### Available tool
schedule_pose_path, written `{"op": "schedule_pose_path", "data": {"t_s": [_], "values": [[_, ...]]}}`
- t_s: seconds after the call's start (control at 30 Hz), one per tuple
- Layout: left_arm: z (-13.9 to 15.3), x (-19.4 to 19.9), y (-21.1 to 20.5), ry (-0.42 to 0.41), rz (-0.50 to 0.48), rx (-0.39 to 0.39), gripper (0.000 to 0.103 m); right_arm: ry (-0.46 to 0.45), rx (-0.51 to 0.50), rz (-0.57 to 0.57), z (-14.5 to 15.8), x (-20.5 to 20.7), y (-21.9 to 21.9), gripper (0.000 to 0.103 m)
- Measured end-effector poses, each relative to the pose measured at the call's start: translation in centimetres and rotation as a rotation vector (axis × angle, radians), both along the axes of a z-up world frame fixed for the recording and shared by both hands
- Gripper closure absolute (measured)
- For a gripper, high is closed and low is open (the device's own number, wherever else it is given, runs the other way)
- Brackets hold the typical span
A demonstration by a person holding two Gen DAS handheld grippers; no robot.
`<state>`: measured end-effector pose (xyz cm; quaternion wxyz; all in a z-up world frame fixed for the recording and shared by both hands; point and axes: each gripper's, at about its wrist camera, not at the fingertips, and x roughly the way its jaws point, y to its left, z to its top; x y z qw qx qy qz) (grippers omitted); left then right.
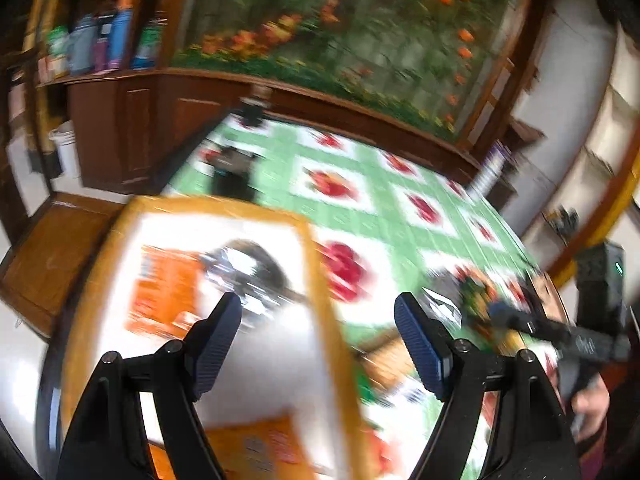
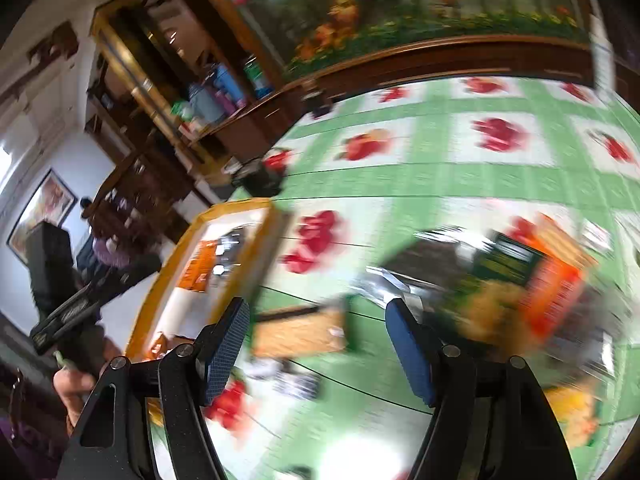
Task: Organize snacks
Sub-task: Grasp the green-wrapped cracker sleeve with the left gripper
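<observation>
A white tray with an orange rim (image 1: 310,240) lies at the left on the table. In it are an orange packet (image 1: 164,284), a dark silvery packet (image 1: 248,264) and another orange packet (image 1: 260,448). My left gripper (image 1: 318,304) hangs open over the tray's right part, with nothing between its pads. In the blurred right wrist view, my right gripper (image 2: 316,306) is open above a tan packet (image 2: 300,332) lying on the cloth. To its right is a pile of snacks with a dark green packet (image 2: 508,260) and an orange packet (image 2: 556,292). The tray (image 2: 236,205) shows at the left.
A green and white tablecloth with red fruit prints (image 1: 360,200) covers the table. A black object (image 1: 234,172) stands near its far left corner. A dark wooden cabinet (image 1: 132,136) with bottles on its shelf (image 1: 104,40) runs behind. A hand on the right gripper's handle (image 1: 588,400) shows at the right.
</observation>
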<state>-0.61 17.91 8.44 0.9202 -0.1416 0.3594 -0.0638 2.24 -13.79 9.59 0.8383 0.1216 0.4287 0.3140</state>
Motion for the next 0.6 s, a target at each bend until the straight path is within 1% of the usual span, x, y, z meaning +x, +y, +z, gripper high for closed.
{"op": "schedule_pose_path", "data": {"t_s": [0.07,0.1,0.17,0.23,0.3,0.43,0.53,0.6], "values": [[-0.3,0.3,-2.6,0.028,-0.066,0.023,0.02,0.053,0.062,-0.053,-0.6,0.7,-2.5,0.028],[-0.4,0.7,-3.9,0.038,-0.09,0.039,0.02,0.079,0.105,-0.069,-0.7,1.0,-3.4,0.028],[-1.1,1.7,-6.5,0.083,-0.126,0.087,0.02,0.115,0.189,-0.08,-0.7,1.5,-4.7,0.025],[-1.8,2.6,-8.8,0.117,-0.162,0.15,0.02,0.121,0.21,-0.091,-0.5,1.7,-5.2,0.024],[-2.5,3.5,-10.6,0.143,-0.18,0.235,0.02,0.118,0.215,-0.091,-0.3,1.6,-5.4,0.024],[-4.1,5.0,-11.6,0.209,-0.201,0.315,0.02,0.098,0.253,-0.093,0.6,1.4,-6.5,0.024],[-5.1,5.6,-11.8,0.275,-0.226,0.323,0.02,0.079,0.282,-0.135,1.2,1.2,-8.3,0.021],[-5.6,5.7,-12.2,0.3,-0.233,0.357,0.02,0.078,0.296,-0.158,1.3,1.3,-9.3,0.021]]}}
